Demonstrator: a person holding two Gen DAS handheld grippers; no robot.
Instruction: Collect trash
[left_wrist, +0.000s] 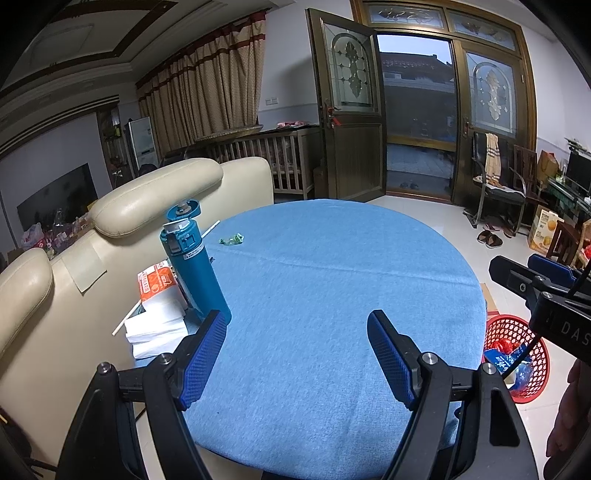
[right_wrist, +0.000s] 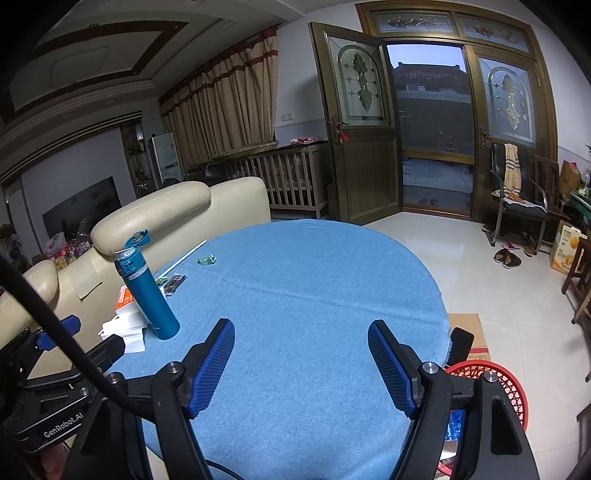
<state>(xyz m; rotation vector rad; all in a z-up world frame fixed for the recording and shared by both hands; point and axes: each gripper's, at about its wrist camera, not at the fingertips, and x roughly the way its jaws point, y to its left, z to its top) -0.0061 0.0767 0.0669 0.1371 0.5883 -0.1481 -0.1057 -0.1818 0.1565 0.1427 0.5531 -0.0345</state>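
Note:
A crumpled green wrapper (left_wrist: 231, 240) lies on the far left of the round blue table (left_wrist: 332, 277); it also shows in the right wrist view (right_wrist: 207, 260). A dark wrapper (right_wrist: 174, 281) lies near the teal bottle (right_wrist: 147, 291). A red mesh basket (left_wrist: 517, 354) with trash in it stands on the floor at the table's right; its rim shows in the right wrist view (right_wrist: 506, 384). My left gripper (left_wrist: 297, 325) is open and empty above the table's near part. My right gripper (right_wrist: 301, 332) is open and empty, also above the table.
A teal bottle (left_wrist: 194, 266) stands at the table's left beside an orange-white box (left_wrist: 157, 282), white tissues (left_wrist: 155, 328) and a white straw (left_wrist: 211, 228). A cream sofa (left_wrist: 122, 206) backs the table on the left. A cardboard box (right_wrist: 471, 332) lies on the floor by the basket.

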